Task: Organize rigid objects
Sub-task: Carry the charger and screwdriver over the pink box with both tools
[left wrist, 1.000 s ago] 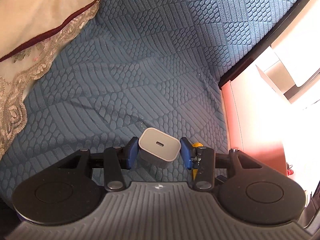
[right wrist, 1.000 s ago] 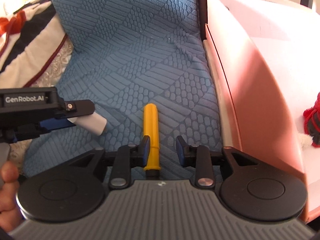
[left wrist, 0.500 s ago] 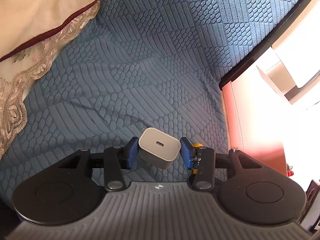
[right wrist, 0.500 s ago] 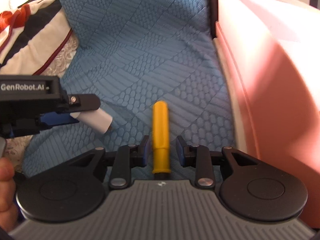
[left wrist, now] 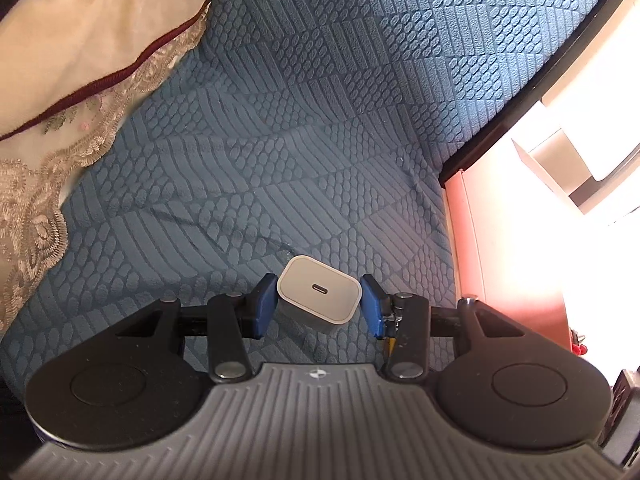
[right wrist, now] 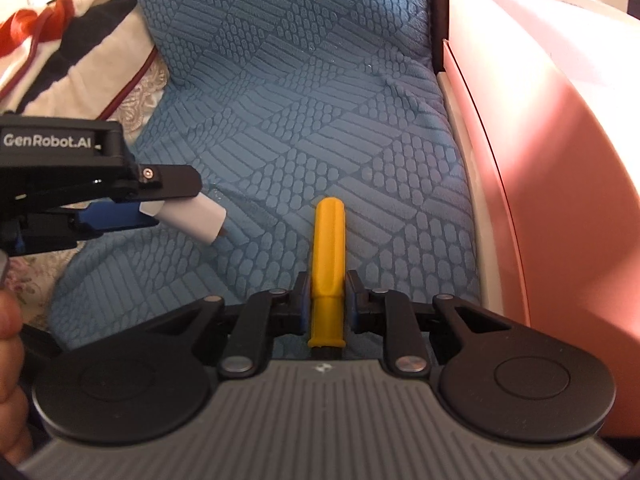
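Left gripper (left wrist: 319, 306) is being held over the blue textured quilted fabric surface (left wrist: 300, 120), blue pads pinching the small white square plastic USB-C charger block (left wrist: 318, 295); the charger is sitting dead centre between the pads, port face toward the camera, lifted clear of the fabric as seen in the right wrist view (right wrist: 192, 216). Right gripper (right wrist: 325, 300) is being closed on the yellow cylindrical plastic screwdriver handle (right wrist: 330, 256): the jaws have just been closing, and the blue pads are now being pressed against both sides of the handle's near end. The handle is lying flat on the blue fabric, pointing toward 12 o'clock from the right gripper, with a dark stub at its near end tucked under the gripper body. In the right wrist view the left gripper (right wrist: 176, 200) is seen at 9 o'clock of the handle, near but apart from it. The pink rigid box wall (right wrist: 560, 160) is standing at 3 o'clock of the handle, along the fabric's edge. A cream pillow with dark red piping and lace trim (left wrist: 80, 60) is lying at 10 o'clock in the left wrist view. Part of a person's hand (right wrist: 10, 360) is showing at 8 o'clock of the right wrist view.
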